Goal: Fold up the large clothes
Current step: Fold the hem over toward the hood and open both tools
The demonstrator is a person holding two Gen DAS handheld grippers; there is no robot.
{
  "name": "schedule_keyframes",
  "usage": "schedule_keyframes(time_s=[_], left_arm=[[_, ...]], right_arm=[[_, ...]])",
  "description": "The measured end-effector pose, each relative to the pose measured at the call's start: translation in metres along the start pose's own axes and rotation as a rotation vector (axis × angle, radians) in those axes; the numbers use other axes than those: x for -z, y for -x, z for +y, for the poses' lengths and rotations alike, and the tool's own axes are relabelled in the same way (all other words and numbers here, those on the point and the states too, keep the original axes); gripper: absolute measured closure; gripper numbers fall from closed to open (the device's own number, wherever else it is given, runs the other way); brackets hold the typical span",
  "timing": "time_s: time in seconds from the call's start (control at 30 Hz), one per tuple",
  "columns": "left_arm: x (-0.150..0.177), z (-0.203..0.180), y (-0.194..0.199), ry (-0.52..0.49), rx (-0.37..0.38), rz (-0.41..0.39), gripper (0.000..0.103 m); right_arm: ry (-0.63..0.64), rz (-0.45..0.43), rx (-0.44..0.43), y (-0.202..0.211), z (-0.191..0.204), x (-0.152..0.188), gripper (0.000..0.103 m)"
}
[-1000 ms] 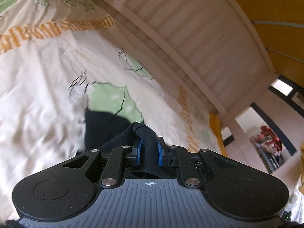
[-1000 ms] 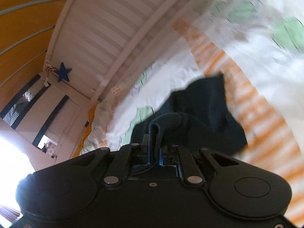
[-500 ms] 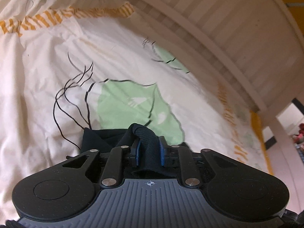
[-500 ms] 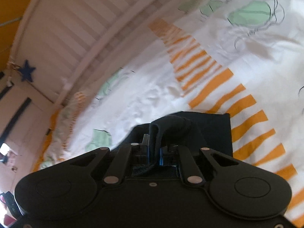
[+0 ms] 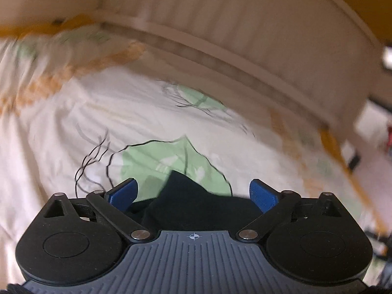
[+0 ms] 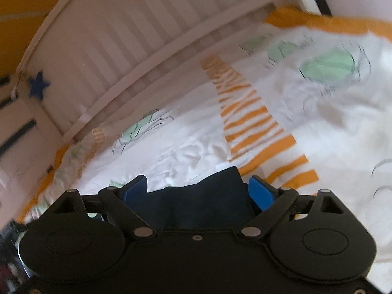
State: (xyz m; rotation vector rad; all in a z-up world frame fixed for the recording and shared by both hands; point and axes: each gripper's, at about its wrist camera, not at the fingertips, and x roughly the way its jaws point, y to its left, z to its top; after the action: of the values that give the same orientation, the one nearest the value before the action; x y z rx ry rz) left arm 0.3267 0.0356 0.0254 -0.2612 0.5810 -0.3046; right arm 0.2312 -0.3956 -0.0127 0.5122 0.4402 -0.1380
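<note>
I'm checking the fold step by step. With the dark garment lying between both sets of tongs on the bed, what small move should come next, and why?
Probably draw both tongs straight back, clear of the cloth. The left tongs and right tongs are opening, their blue pads standing apart from the dark garment, which lies slack between them on the patterned bedcover. Backing out level should avoid dragging the fold.

A dark navy garment [image 5: 193, 203] lies bunched low in the centre of the left wrist view, one corner peaking upward. In the right wrist view the same garment [image 6: 201, 203] spreads flatter, low centre.
</note>
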Motion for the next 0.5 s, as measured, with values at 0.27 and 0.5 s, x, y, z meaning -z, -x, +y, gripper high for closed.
schedule_keyframes(time_s=[0.27, 0.5], left_arm=[[0.039, -0.057, -0.017, -0.252, 0.013, 0.112, 0.0], [0.052, -0.047, -0.064, -0.233, -0.064, 0.226, 0.0]], right_arm=[[0.31, 0.086, 0.023, -0.017, 0.061, 0.035, 0.01], [0.467, 0.165, 0.067, -0.06, 0.085, 0.052, 0.01]])
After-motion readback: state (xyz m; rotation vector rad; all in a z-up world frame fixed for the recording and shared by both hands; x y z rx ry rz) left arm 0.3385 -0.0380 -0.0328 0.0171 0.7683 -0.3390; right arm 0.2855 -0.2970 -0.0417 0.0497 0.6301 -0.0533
